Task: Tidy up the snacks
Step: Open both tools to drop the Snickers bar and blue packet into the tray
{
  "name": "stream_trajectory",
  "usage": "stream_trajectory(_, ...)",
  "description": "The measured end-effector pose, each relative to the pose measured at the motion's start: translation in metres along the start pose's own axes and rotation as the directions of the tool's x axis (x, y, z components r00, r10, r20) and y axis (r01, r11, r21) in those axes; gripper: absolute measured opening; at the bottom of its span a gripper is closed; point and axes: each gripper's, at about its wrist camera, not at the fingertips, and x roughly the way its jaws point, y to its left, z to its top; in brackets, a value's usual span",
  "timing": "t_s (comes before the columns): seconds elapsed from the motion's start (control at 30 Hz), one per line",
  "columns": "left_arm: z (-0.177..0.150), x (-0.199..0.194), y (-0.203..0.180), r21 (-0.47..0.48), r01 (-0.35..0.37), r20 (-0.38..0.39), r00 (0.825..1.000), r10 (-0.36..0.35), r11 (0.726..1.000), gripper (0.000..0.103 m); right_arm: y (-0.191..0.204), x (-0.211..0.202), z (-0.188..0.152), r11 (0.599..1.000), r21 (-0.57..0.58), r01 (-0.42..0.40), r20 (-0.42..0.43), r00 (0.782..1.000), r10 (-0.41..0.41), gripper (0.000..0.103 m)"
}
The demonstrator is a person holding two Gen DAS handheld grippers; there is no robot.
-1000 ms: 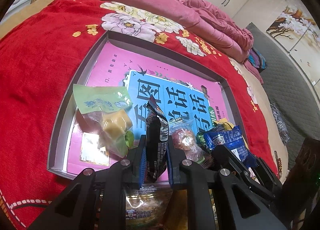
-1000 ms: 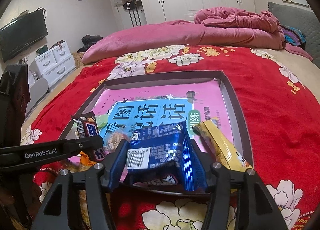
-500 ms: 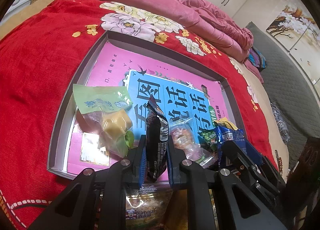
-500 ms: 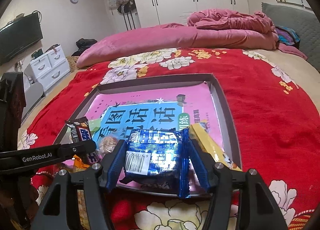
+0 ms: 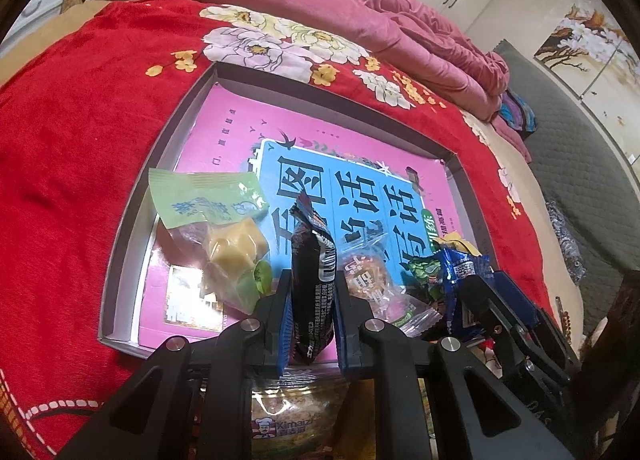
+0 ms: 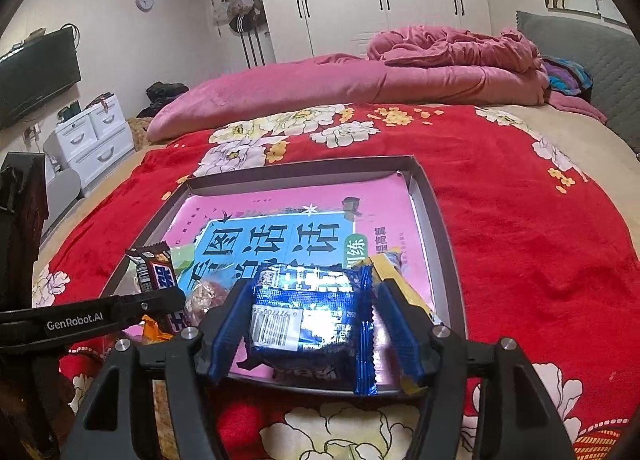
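left wrist view: the left claw is pinching a dark chocolate bar wrapper upright between its blue pads, over the near edge of a shallow grey tray. the tray lies on a red flowered blanket on a bed and carries a pink and blue book. inside the tray, to the left of the bar, lies a green-topped clear packet with a yellow block. just right of the bar is a clear packet with a brown snack. further right the right claw reaches in over a blue packet. a bag marked ximaizi lies below the claw.

right wrist view: the right claw has its fingers spread either side of the blue packet, which rests on the tray's near rim; its jaws have just been opening, and the pads stand apart from the packet's sides. a yellow packet lies just to the right in the tray. at left the left claw holds the chocolate bar wrapper upright.
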Motion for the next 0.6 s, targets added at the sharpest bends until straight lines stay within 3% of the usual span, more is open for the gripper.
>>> stream_trajectory(0.23, 0.0, -0.001, 0.002, -0.001, -0.014, 0.0, 1.0, 0.014, 1.0, 0.025, -0.003, -0.002, 0.001, 1.0, 0.01, 0.009, 0.008, 1.0, -0.009, 0.067)
stream_trajectory(0.4, 0.001, -0.004, 0.005, -0.014, -0.006, 0.006, 1.0, 0.006, 1.0, 0.046, -0.006, -0.006, 0.001, 1.0, 0.018, 0.015, 0.02, 1.0, -0.015, 0.071)
stream_trajectory(0.6, 0.002, -0.01, 0.006, -0.018, 0.016, 0.02, 1.0, -0.015, 1.0, 0.049, -0.013, -0.016, 0.003, 0.999, 0.04, 0.005, 0.06, 0.998, -0.007, 0.076)
